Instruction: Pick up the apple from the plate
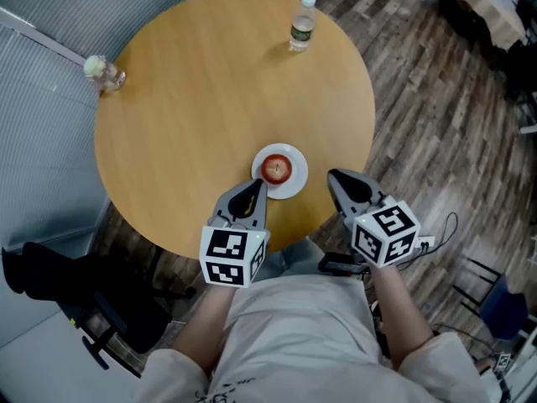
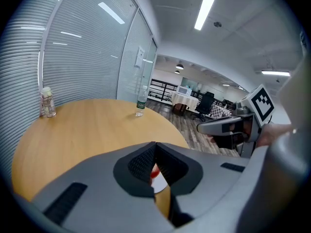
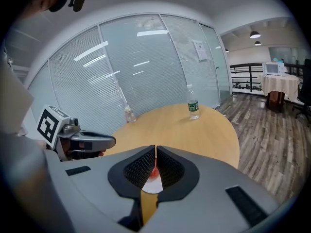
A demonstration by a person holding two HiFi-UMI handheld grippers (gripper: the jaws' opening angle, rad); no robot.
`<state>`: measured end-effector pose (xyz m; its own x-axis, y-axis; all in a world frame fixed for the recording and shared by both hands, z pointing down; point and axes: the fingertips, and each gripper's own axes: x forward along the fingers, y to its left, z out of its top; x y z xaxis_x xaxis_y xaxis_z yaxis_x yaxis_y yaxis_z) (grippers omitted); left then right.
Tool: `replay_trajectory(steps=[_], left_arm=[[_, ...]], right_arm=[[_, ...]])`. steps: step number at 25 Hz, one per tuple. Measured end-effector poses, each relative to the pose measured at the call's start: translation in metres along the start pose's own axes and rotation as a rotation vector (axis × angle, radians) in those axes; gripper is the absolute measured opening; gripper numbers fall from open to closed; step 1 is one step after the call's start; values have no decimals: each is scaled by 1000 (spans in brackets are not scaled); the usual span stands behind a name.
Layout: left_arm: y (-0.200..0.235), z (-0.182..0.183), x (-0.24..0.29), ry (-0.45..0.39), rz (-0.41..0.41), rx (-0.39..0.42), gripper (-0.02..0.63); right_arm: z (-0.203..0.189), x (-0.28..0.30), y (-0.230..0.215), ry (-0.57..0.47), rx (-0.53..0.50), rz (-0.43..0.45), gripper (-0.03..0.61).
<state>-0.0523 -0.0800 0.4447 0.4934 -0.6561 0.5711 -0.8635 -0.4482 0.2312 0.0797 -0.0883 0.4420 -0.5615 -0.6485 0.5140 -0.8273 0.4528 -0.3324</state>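
A red apple [image 1: 276, 170] sits in the middle of a small white round plate [image 1: 295, 186], which lies near the edge of a round wooden bench [image 1: 210, 99] closest to the person. The apple is untouched.

The left tool [image 1: 254, 185] has its 2 jaws pressed together with nothing between them. Its tips hang just beside the plate's left rim, over the bench edge. In the left gripper view, a sliver of the apple and plate shows through the gap below the closed tips, beyond the jaws and not in them.

The right tool [image 1: 335, 177] is likewise closed and empty, its jaws meeting at the tips. It hovers off the bench edge to the right of the plate, near it but apart from it. Both tools slope downward and angle in toward the plate from either side.

At the far edge of the bench stands a clear plastic water bottle with a green label [image 1: 302, 25]. A small clear bottle with a pale cap [image 1: 104, 72] stands at the left edge, well apart from the plate. Dark wood-plank floor [image 1: 419, 99] lies to the right of the bench.
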Motion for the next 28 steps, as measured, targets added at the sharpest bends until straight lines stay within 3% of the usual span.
replay_trajectory(steps=[12,19,24,28], left_arm=[[10,-21,27,49,-30,14,3],[9,-39,47,97,-30,82,3],[10,-48,59,122,-30,85,3],[11,-56,67,153,-43,99,58]], right_arm=[[-21,25,-10,43,37,-8,32],[-34,32,-16,57,67,-9,31],[-41,36,-15,69,80,5,31],[-46,39,-14,79,89,11,32]])
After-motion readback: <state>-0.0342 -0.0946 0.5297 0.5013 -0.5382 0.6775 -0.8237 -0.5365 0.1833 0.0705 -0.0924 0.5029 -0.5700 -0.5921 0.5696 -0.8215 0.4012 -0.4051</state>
